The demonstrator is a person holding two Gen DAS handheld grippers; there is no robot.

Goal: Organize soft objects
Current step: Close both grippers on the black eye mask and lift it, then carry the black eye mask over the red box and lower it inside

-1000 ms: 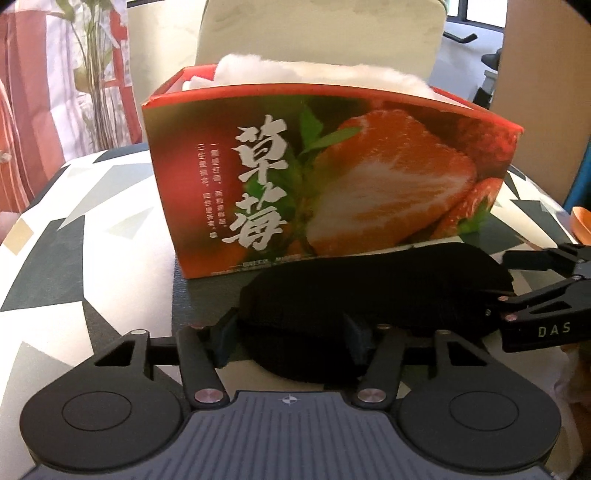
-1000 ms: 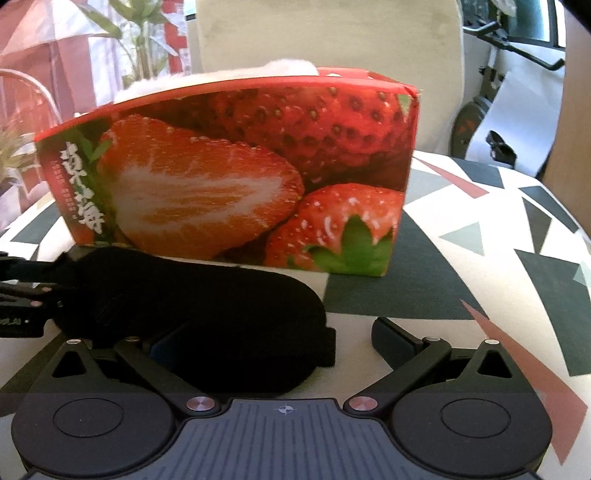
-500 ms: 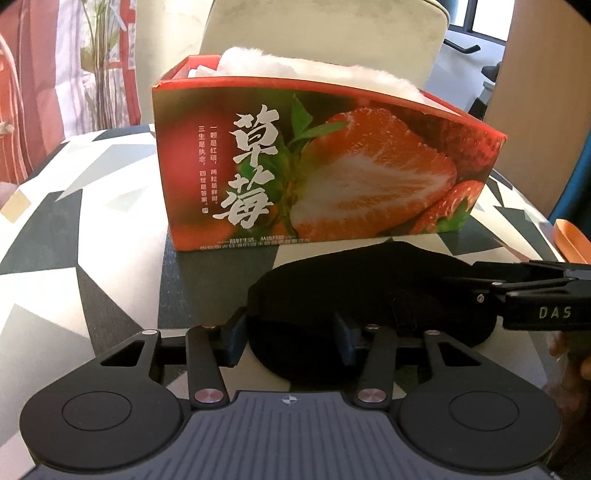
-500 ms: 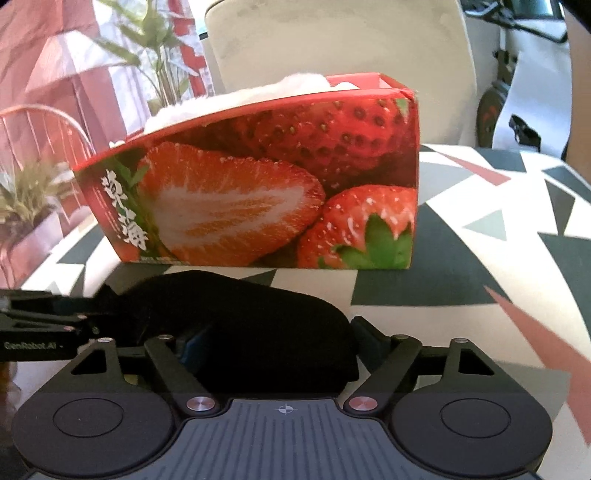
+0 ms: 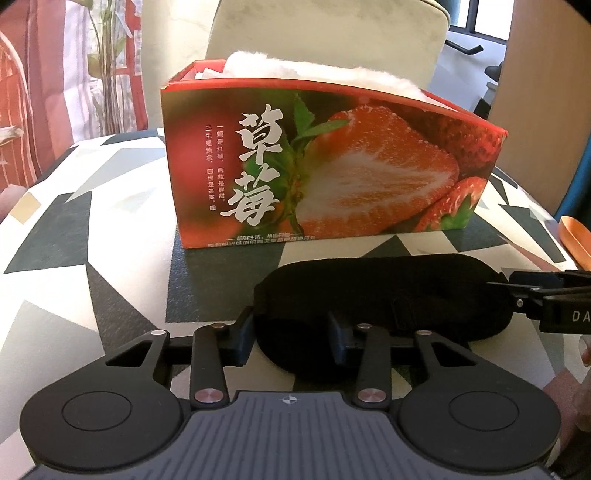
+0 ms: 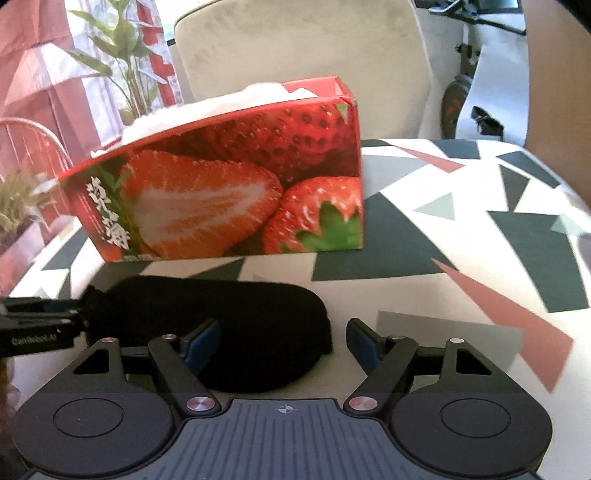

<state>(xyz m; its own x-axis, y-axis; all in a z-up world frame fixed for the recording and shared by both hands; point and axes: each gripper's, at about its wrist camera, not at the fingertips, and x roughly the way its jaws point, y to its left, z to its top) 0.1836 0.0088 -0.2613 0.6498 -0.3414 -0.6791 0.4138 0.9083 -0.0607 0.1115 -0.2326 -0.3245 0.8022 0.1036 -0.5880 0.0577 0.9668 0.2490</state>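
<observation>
A black padded eye mask [image 5: 384,295] lies on the patterned tablecloth in front of a red strawberry box [image 5: 332,162]. White fluffy material [image 5: 317,72] fills the box's top. My left gripper [image 5: 291,336] has its fingers around the mask's left end. My right gripper [image 6: 284,343] is open, with its left finger over the mask [image 6: 236,325] and its right finger on bare cloth. The box shows in the right wrist view [image 6: 229,192] too. Each gripper's side shows in the other's view, right gripper [image 5: 546,295] and left gripper [image 6: 37,325].
The table has a white cloth [image 6: 461,229] with dark and pink triangles. A beige chair back [image 5: 325,33] stands behind the box. Plants [image 6: 110,70] and a red-striped curtain are at the left. An orange object [image 5: 576,240] lies at the right edge.
Both grippers have pulled back from the box and risen slightly. The right gripper's fingers have spread wider; its right finger is now off the mask.
</observation>
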